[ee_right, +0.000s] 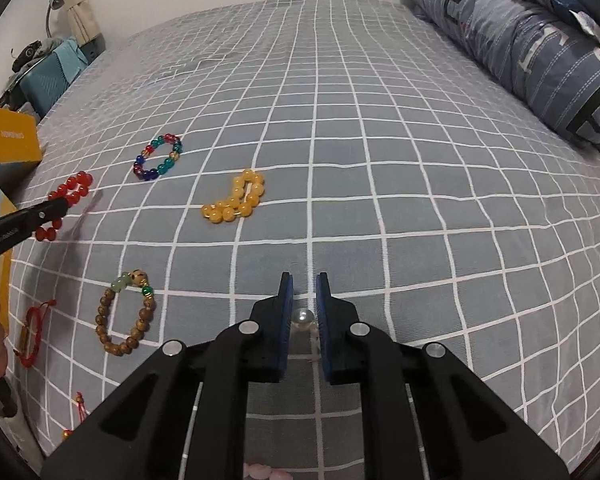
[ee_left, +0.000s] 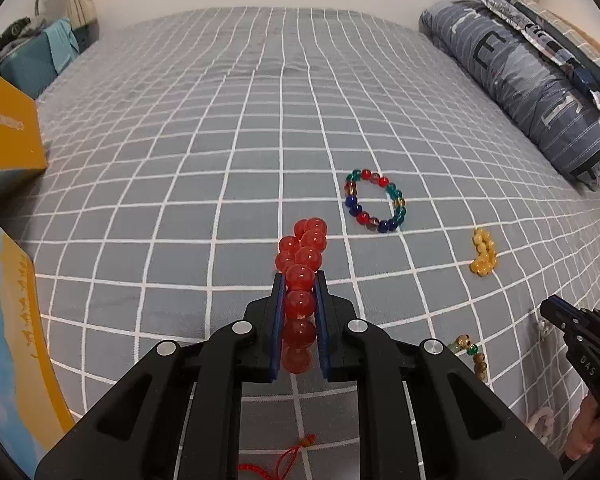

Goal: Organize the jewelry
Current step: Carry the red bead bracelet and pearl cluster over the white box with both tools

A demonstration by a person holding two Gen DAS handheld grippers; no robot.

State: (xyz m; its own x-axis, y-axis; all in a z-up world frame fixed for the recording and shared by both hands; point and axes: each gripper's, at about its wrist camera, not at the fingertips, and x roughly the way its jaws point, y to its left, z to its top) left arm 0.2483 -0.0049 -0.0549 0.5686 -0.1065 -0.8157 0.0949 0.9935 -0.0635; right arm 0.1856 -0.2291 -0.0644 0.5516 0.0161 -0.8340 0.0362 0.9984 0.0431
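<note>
Surface: a bed [ee_left: 228, 128] under a grey sheet with a white grid; the jewelry lies on its near half.
Room: a white wall at 12 o'clock, a rolled blue quilt [ee_left: 532, 80] along the 2 o'clock edge, a yellow box [ee_left: 8, 136] at 9 o'clock, a lamp [ee_right: 54, 4] in the far left corner.
Red beads [ee_left: 302, 276]: large glossy translucent beads, the strand squeezed flat into a double row.
Red beads, axis: long axis runs from 6 to 12 o'clock in the left wrist view, the free end sticking out past the fingertips.
Left tool [ee_left: 300, 280]: narrow, clamped on the red beads, above the bed's left side.
Right tool [ee_right: 304, 282]: narrow, with a pale pearl-like bead [ee_right: 303, 317] between its blue pads; whether they press it I cannot tell.
Mixed bracelet [ee_left: 376, 200]: an open ring of red, blue, teal and amber beads at 1 o'clock from the left tool.
Yellow bracelet [ee_right: 236, 198]: folded into a curved clump, just beyond the mixed one toward 3 o'clock.
Wooden bracelet [ee_right: 124, 316]: brown beads with green ones, an open ring at 9 o'clock from the right tool.
Red cord [ee_right: 30, 332]: a thin loop by the bed's left edge.
</note>
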